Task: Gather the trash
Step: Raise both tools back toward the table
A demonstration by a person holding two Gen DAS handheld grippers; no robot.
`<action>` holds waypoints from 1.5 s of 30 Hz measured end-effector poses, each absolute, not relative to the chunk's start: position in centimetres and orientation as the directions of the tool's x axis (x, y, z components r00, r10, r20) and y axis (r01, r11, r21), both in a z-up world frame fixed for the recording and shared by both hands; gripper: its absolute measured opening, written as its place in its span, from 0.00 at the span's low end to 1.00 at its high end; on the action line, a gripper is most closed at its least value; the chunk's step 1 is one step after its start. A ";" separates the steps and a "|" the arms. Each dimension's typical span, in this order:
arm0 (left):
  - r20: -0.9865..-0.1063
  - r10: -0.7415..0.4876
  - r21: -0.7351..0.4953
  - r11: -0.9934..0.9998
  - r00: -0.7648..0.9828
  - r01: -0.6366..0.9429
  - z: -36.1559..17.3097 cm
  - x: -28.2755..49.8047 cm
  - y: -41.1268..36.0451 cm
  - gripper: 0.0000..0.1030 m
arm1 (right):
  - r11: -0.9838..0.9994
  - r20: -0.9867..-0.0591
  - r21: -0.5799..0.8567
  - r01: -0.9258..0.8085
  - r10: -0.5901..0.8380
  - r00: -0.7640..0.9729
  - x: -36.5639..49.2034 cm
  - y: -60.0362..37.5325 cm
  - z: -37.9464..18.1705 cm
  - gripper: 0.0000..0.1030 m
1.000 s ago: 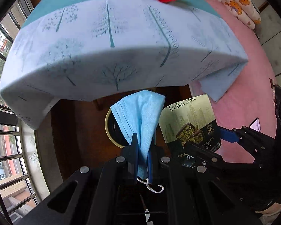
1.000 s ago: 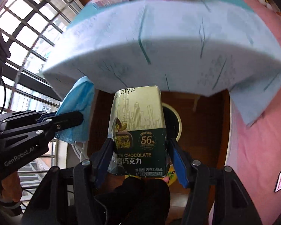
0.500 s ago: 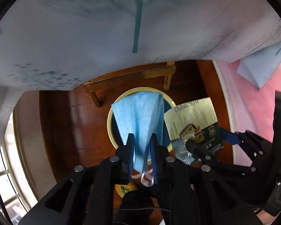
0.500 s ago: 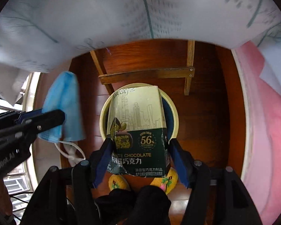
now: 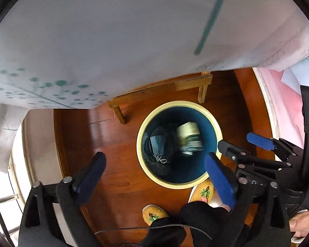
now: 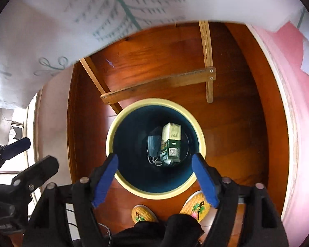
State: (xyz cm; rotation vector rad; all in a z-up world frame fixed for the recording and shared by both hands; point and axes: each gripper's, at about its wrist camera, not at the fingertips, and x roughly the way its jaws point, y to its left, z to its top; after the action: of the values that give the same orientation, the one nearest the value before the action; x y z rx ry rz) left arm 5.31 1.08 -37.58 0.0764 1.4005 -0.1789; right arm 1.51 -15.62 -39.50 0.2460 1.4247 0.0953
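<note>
Both the left gripper point(image 5: 154, 177) and right gripper point(image 6: 155, 177) are opening with nothing between the jaws; the mask point(image 6: 154, 147) and chocolate box point(image 6: 172, 142) lie inside the bin point(image 6: 113, 131), which could be tipped if its rim is clipped on withdrawal

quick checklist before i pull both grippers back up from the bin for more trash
1. Face mask inside the waste bin: ok, it lies at the bottom.
2. Chocolate box inside the bin: ok, beside the mask.
3. Left gripper empty: ok, jaws opening, nothing between them.
4. Right gripper empty: ok, jaws opening, nothing between them.
5. Mask ear loop free of the fingers: ok, it lies in the bin.
6. Tablecloth clear of the way up: cannot tell, it hangs close above.
</note>
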 end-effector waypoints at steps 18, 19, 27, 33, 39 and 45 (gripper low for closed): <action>-0.961 -0.093 -0.057 0.988 0.262 0.143 -22.1 2.0 4.9 0.95 | 0.983 -0.961 0.179 0.049 0.164 0.222 0.5 -14.0 -25.1 0.82; -0.956 -0.099 -0.060 0.988 0.278 0.145 -20.6 1.9 5.0 0.95 | 0.983 -0.959 0.180 0.044 0.165 0.230 0.2 -14.0 -23.7 0.82; -0.891 -0.170 -0.106 0.980 0.421 0.171 -9.0 1.2 6.3 0.95 | 0.992 -0.936 0.125 -0.009 0.121 0.329 -1.2 -13.2 -12.7 0.82; -0.839 -0.201 -0.122 0.975 0.505 0.185 -2.5 0.9 7.0 0.95 | 0.998 -0.891 0.066 -0.024 0.069 0.449 -2.4 -12.1 -5.7 0.82; -0.798 -0.190 -0.113 0.979 0.572 0.168 1.9 0.5 7.9 0.95 | 0.999 -0.833 0.011 -0.048 0.036 0.551 -2.4 -11.0 -0.7 0.82; -0.772 -0.174 -0.110 0.984 0.611 0.142 3.7 0.3 9.0 0.93 | 0.999 -0.818 0.009 -0.034 0.027 0.575 -1.3 -11.1 1.8 0.82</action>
State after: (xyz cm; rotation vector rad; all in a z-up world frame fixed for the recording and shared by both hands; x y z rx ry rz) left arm 0.25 8.96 3.66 -0.0387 0.8949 -0.1827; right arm -1.32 -11.09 1.80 -0.0077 0.9577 0.0356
